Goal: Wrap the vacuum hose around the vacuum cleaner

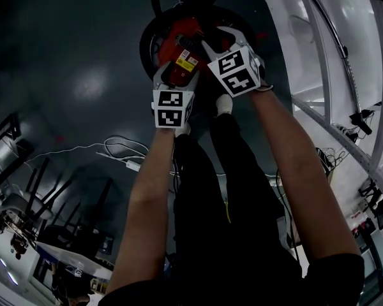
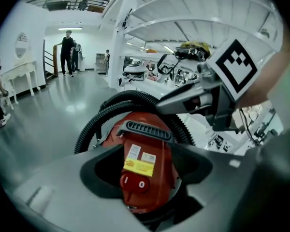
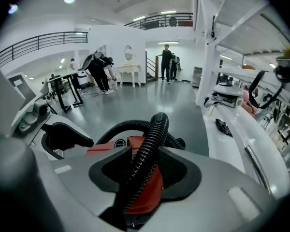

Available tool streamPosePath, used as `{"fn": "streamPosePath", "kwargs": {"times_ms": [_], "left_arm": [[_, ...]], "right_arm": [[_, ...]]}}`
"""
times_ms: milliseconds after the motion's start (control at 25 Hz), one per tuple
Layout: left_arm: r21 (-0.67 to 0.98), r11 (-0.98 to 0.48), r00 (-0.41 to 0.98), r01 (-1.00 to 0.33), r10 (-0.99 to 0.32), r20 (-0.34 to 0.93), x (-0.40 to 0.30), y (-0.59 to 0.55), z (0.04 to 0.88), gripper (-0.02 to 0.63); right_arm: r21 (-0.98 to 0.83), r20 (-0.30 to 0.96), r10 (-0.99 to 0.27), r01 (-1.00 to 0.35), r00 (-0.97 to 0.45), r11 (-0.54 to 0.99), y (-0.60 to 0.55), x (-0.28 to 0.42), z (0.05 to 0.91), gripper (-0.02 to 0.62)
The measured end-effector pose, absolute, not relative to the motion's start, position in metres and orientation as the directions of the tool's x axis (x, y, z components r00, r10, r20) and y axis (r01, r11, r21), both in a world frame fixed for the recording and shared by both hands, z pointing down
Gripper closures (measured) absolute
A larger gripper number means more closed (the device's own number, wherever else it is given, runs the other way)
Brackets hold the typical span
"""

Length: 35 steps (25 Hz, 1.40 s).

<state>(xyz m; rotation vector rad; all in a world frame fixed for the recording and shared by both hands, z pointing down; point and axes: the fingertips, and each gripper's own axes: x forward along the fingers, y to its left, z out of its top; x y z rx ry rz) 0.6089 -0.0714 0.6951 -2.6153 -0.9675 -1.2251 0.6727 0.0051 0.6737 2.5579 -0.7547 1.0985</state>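
Wrapping under way: right gripper (image 3: pixel 146 175) grasps the hose (image 3: pixel 150 139) above the vacuum cleaner (image 1: pixel 184 36); left gripper (image 2: pixel 147 175) hangs released alongside. Next, probably, lay the hose around the body.

my head camera looks steeply down at the red vacuum cleaner (image 1: pixel 179 43) on the floor (image 1: pixel 83 62). the cameras on my left tongs (image 2: pixel 147 178) and right tongs (image 3: pixel 145 178) sit close over it, looking along their jaws and out over the floor. all three share it.
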Motion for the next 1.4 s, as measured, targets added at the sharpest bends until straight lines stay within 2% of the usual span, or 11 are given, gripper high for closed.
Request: {"fn": "streamPosePath", "kwargs": {"times_ms": [360, 560, 880, 1040, 1120, 1200, 1280, 1400], "left_arm": [[0.202, -0.784, 0.46, 0.587, 0.529, 0.713, 0.618, -0.062, 0.688, 0.305], [0.219, -0.778, 0.446, 0.589, 0.538, 0.715, 0.615, -0.062, 0.687, 0.316], [0.215, -0.762, 0.429, 0.611, 0.547, 0.719, 0.614, -0.063, 0.679, 0.361], [0.208, -0.744, 0.417, 0.634, 0.556, 0.719, 0.612, -0.067, 0.672, 0.429], [0.231, -0.738, 0.414, 0.634, 0.576, 0.705, 0.611, -0.068, 0.667, 0.515], [0.255, -0.74, 0.424, 0.622, 0.592, 0.686, 0.612, -0.071, 0.657, 0.554], [0.262, -0.747, 0.436, 0.611, 0.594, 0.676, 0.611, -0.076, 0.647, 0.588], [0.259, -0.75, 0.44, 0.609, 0.59, 0.677, 0.604, -0.084, 0.631, 0.595]], "right_arm": [[0.089, 0.728, -0.335, -0.566, 0.599, -0.82, 0.006, 0.669, 0.675, 0.403], [0.052, 0.733, -0.343, -0.552, 0.587, -0.832, 0.006, 0.666, 0.674, 0.348], [0.037, 0.726, -0.313, -0.489, 0.612, -0.872, 0.016, 0.656, 0.668, 0.351], [0.066, 0.72, -0.28, -0.465, 0.635, -0.883, 0.024, 0.652, 0.661, 0.395], [0.106, 0.692, -0.239, -0.423, 0.681, -0.9, 0.034, 0.652, 0.651, 0.446], [0.126, 0.655, -0.187, -0.35, 0.732, -0.928, 0.045, 0.65, 0.635, 0.499], [0.13, 0.631, -0.127, -0.265, 0.765, -0.955, 0.055, 0.643, 0.62, 0.598], [0.09, 0.619, -0.093, -0.188, 0.78, -0.978, 0.057, 0.624, 0.603, 0.598]]}}
